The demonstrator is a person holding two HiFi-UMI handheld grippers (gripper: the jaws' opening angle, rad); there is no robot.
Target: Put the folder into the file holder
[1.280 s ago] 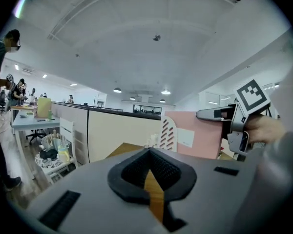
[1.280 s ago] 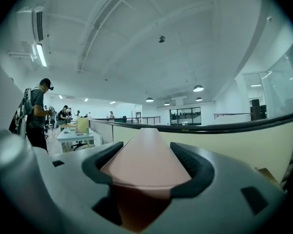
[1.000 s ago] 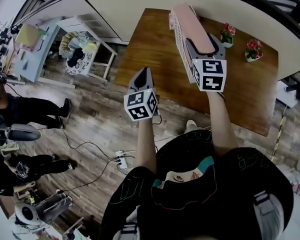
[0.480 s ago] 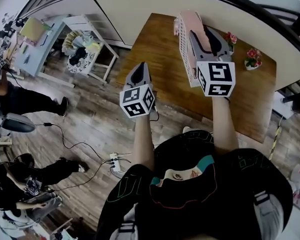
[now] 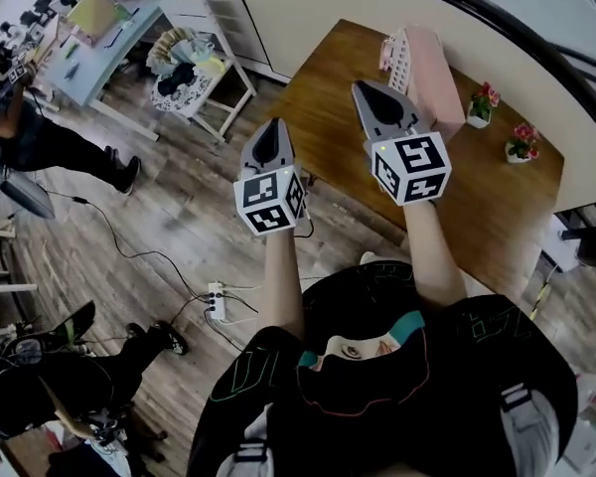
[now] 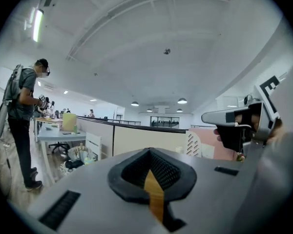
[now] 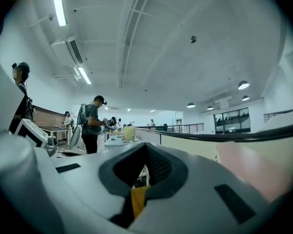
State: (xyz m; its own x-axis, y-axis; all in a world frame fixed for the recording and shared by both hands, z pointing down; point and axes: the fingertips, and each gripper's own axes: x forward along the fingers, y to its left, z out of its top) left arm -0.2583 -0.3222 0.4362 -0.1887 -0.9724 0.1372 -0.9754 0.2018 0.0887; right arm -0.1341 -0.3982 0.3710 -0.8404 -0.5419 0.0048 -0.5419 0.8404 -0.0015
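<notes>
A pink folder [image 5: 435, 60] stands upright in a white slatted file holder [image 5: 398, 52] at the far side of the wooden table [image 5: 497, 207]. My right gripper [image 5: 370, 93] hovers just in front and to the left of the holder, shut and empty. My left gripper [image 5: 268, 133] is held over the floor, off the table's left edge, also shut with nothing in it. In the left gripper view the holder [image 6: 194, 143] and folder [image 6: 219, 149] show behind my right gripper [image 6: 207, 117]. The right gripper view has the folder [image 7: 246, 167] at its right.
Two small flower pots [image 5: 482, 102] [image 5: 522, 143] sit on the table to the right of the holder. A white side table [image 5: 194, 43] with clutter, a light desk [image 5: 99, 28], cables and a power strip [image 5: 217, 301] lie to the left. People stand at the far left.
My right gripper has come off the folder, pulled back toward me and shut empty. The folder stays in the holder. The head view has swung to the left.
</notes>
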